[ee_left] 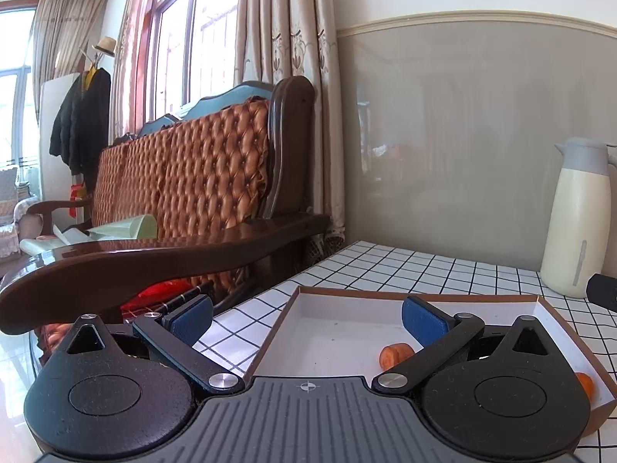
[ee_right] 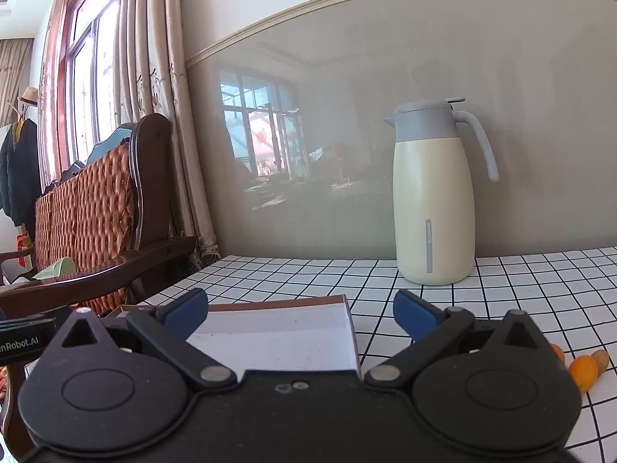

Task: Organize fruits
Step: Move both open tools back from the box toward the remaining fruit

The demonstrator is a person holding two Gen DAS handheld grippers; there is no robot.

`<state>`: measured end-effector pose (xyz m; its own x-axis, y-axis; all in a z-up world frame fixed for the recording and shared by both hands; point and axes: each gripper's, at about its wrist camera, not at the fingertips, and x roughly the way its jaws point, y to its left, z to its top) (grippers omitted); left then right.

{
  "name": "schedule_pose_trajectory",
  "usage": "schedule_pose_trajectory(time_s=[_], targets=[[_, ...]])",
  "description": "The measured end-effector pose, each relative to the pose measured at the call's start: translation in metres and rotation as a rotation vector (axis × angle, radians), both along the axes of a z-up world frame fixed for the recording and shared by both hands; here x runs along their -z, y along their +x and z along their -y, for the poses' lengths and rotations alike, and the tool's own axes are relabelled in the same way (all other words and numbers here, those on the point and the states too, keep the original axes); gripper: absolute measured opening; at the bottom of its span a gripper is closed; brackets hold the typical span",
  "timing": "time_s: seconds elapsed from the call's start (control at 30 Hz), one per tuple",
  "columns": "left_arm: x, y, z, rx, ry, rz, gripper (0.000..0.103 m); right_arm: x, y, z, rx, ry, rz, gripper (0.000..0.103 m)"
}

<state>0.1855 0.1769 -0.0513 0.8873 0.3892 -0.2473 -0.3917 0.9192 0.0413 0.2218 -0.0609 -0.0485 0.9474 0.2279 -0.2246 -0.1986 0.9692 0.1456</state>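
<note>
Tablecloth (ee_right: 316, 270): white, thin black grid. Box (ee_left: 424, 294): brown rim and outer wall, white inside. Fruit pieces in box (ee_left: 395, 354): orange. Fruits on cloth (ee_right: 584, 372): orange, one perhaps tan at frame edge. Jug (ee_right: 434, 208): cream body, grey lid and handle. Gripper pads (ee_left: 420, 324): blue; arms black. Sofa back (ee_left: 185, 177): orange-brown tufted, dark wood frame. Curtains (ee_left: 285, 19): beige, embroidered motif.

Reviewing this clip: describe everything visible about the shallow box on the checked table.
The box is a shallow open tray, apparently cardboard, with brown outer walls and rim and a white, slightly speckled inside. It lies flat on the white black-gridded tablecloth, near the edge beside the wooden sofa. Inside, two orange pieces show: one near the middle, another by the right wall. Both grippers hang open over its near side, partly hiding it.
</note>
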Motion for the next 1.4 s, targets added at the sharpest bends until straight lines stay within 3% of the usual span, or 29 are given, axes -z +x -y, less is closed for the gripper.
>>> schedule_pose_trajectory(time_s=[0.23,0.5,1.4], targets=[[0.002,-0.002,0.0,-0.008,0.001,-0.011,0.103,0.004,-0.002,0.001,0.002,-0.025,-0.028,0.097],[0.005,-0.002,0.005,0.005,-0.027,-0.025,0.103,0.004,-0.007,0.016,0.019,0.018,-0.048,0.097],[0.008,-0.008,0.083,0.189,0.015,-0.05,0.103,0.006,-0.031,0.072,0.095,-0.053,-0.096,0.097]])
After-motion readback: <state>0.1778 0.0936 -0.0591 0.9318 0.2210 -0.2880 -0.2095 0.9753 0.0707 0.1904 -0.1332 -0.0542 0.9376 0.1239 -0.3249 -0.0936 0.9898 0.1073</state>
